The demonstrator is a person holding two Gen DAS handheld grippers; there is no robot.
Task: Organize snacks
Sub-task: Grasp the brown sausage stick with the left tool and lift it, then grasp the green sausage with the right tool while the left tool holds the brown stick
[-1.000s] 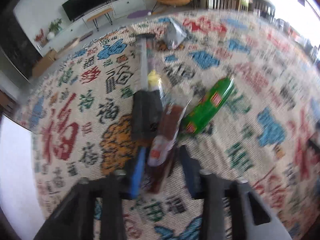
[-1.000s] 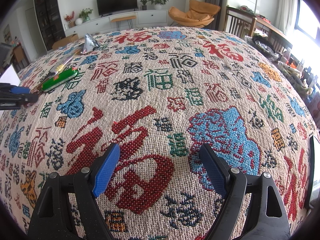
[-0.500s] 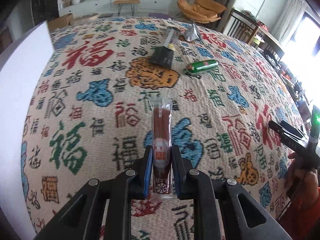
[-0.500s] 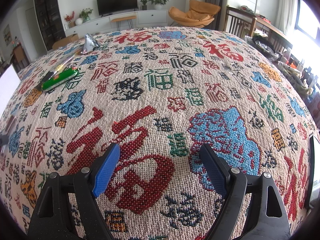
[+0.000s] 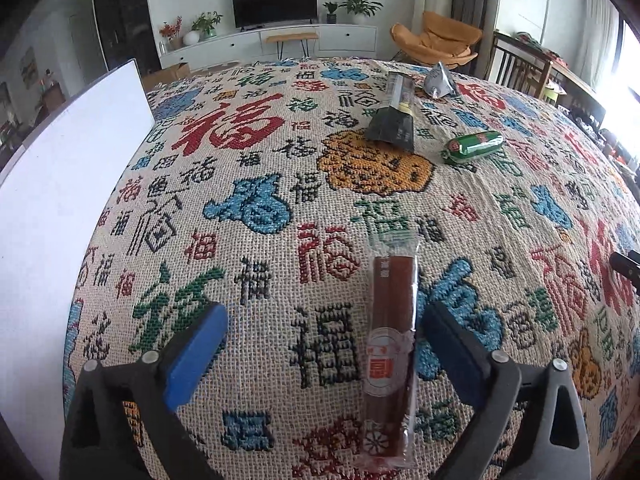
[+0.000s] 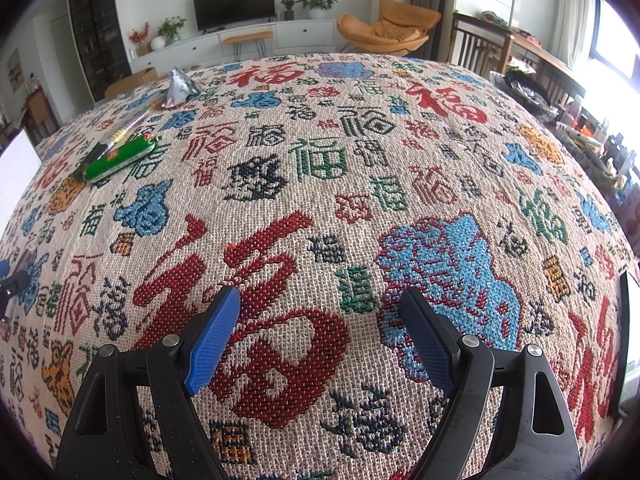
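A brown snack stick in a clear wrapper [image 5: 390,344] lies flat on the patterned cloth [image 5: 280,208], between the jaws of my left gripper [image 5: 320,336] and close to the right finger. The left gripper is open and holds nothing. Farther off lie a green sausage pack [image 5: 474,146], a long dark packet [image 5: 394,118] and a silver pouch [image 5: 440,82]. In the right wrist view the green pack [image 6: 120,156] and silver pouch [image 6: 180,88] lie far left. My right gripper [image 6: 320,336] is open and empty above the cloth.
A white board [image 5: 60,200] stands along the left edge of the cloth. The right gripper's tip [image 5: 626,264] shows at the right edge of the left wrist view. Chairs and a TV cabinet stand beyond the table.
My left gripper carried the brown snack stick away from the other snacks toward the near left, then opened and let it go onto the cloth. The right gripper has not moved.
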